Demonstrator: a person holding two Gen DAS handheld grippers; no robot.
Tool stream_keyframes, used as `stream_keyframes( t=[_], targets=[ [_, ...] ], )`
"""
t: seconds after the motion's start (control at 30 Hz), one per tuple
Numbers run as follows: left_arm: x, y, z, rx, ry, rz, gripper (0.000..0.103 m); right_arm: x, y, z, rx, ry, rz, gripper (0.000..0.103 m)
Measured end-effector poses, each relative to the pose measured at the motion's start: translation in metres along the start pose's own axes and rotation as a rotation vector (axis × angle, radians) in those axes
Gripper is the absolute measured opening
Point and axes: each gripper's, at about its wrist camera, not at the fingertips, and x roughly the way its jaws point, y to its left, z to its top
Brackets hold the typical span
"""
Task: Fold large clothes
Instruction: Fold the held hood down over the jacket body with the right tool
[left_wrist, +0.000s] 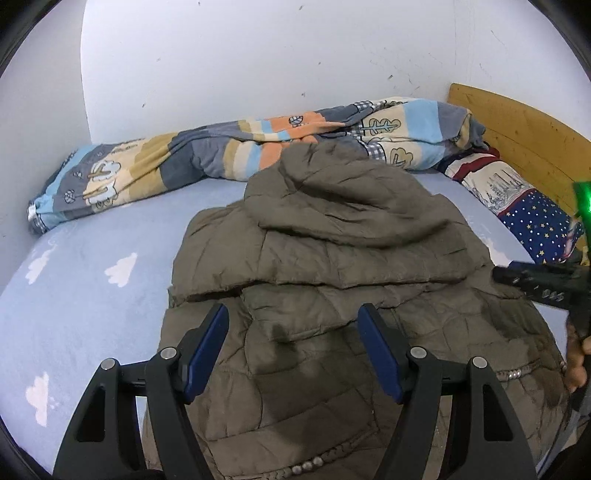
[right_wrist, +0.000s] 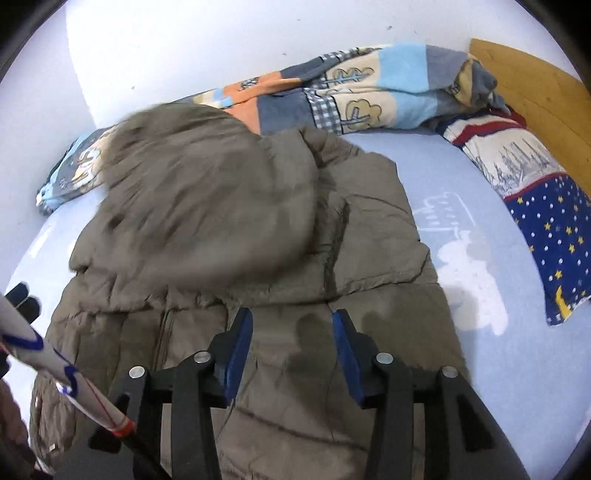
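Jacket (left_wrist: 325, 266), big olive puffer, lies spread across the blue bed sheet (left_wrist: 92, 295), its top part doubled down over the body, and in the right wrist view that flap (right_wrist: 207, 192) is blurred, so it looks to be dropping into place. Left tool (left_wrist: 293, 350) hovers above the lower half, jaws apart, gripping nothing. Right tool (right_wrist: 291, 354) hangs over the jacket's right side, jaws parted too, no cloth between the pads. Looks like one fold has just been laid. Next, I'd say, each tool needs a fresh edge, likely the hem. Patterned duvet (left_wrist: 229, 155) and starry pillow (left_wrist: 532, 210) line the wall.
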Motion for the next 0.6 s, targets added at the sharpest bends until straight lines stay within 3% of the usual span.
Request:
stream_keyframes(
  t=[0.13, 0.27, 0.47, 0.6],
  targets=[
    [-0.002, 0.0, 0.018, -0.021, -0.016, -0.025, 0.071, -0.027, -0.012, 0.008, 0.051, -0.082, 0.038, 0.049],
    [0.015, -0.002, 0.059, 0.002, -0.03, -0.021, 0.071, -0.042, -0.022, 0.023, 0.131, -0.152, 0.118, 0.049],
    [0.08, -0.019, 0.125, 0.051, -0.002, 0.011, 0.071, -0.017, -0.014, 0.076, 0.123, -0.156, 0.138, 0.049],
    [0.127, -0.016, 0.133, 0.026, 0.018, 0.069, 0.071, 0.025, 0.0, 0.124, 0.109, -0.146, 0.141, 0.049]
  ],
)
